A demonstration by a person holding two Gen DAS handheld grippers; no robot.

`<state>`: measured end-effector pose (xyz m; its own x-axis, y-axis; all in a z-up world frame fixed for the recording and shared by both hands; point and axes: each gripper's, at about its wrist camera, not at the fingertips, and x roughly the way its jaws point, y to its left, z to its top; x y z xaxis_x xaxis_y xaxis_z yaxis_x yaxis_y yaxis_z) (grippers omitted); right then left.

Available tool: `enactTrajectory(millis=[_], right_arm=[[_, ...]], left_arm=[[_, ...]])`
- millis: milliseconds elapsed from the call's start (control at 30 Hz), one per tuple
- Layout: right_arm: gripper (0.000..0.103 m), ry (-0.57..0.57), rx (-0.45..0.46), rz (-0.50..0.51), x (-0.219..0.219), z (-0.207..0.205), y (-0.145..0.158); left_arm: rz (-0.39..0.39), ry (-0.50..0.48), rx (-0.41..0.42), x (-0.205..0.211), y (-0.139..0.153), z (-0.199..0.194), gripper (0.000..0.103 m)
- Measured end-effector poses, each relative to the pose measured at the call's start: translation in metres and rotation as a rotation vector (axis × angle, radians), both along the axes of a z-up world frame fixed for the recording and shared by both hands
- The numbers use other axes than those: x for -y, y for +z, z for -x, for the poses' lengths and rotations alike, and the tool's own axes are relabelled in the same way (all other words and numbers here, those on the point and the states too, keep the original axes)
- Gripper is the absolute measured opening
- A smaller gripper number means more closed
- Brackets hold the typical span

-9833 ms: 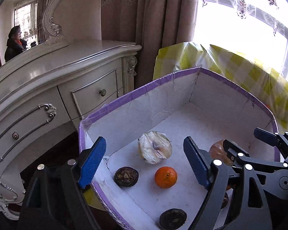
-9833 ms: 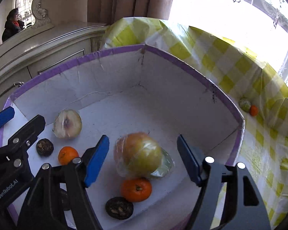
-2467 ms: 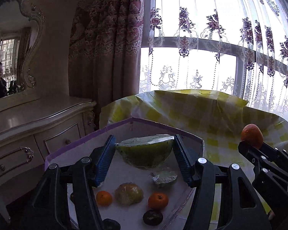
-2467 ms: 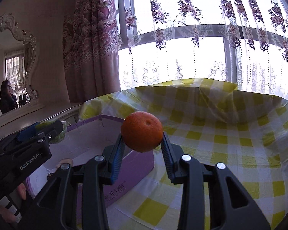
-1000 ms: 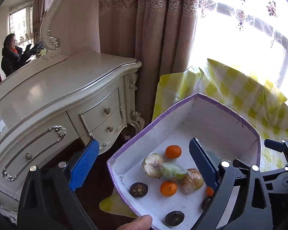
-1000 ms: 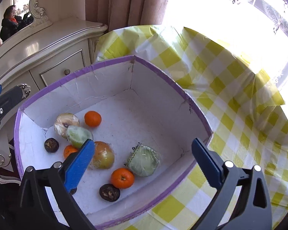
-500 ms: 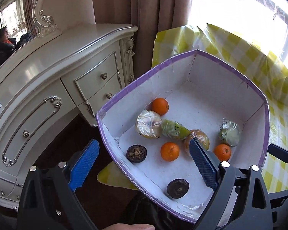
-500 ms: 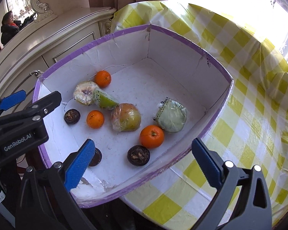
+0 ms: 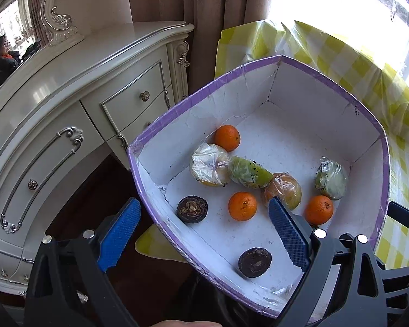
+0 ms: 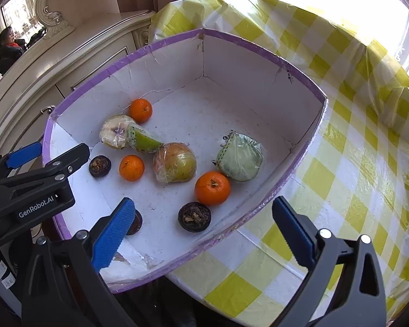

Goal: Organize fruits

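Observation:
A white box with a purple rim (image 9: pixel 177 111) (image 10: pixel 259 49) holds the fruit. Inside lie three oranges (image 9: pixel 242 206) (image 10: pixel 212 188), a wrapped apple (image 10: pixel 175 162), a wrapped pale fruit (image 9: pixel 209 164), a wrapped green wedge (image 9: pixel 248 172) (image 10: pixel 144 139), a wrapped green half (image 10: pixel 240 157) (image 9: pixel 331 177) and dark round fruits (image 9: pixel 192 209) (image 10: pixel 194 216). My left gripper (image 9: pixel 201 234) is open above the box's near left corner, with nothing between its pads. My right gripper (image 10: pixel 201 230) is open over the box's near edge, empty.
The box sits on a table with a yellow checked cloth (image 10: pixel 354 150) and overhangs its left edge. A cream dresser with drawers (image 9: pixel 81 103) stands to the left, close to the box. Curtains and a bright window are behind. A person is reflected in the mirror (image 9: pixel 2 60).
Since 2.5 s ago both grippers have let go of the green wedge and the orange, which now lie in the box. In the last second both views have drawn back slightly and tilted down.

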<state>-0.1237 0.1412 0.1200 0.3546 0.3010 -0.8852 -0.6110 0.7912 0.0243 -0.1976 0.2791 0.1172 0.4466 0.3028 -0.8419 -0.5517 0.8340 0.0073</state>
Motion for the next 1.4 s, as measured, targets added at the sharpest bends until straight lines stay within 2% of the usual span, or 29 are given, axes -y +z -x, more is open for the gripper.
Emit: enactTrajectory(millis=[1400], right_arm=[[0.101,0.006,0.010,0.013,-0.0041,0.0060,-0.0028]], left_arm=[[-0.015,-0.005,-0.019,0.0022,-0.0055,-0.0021,0.091]])
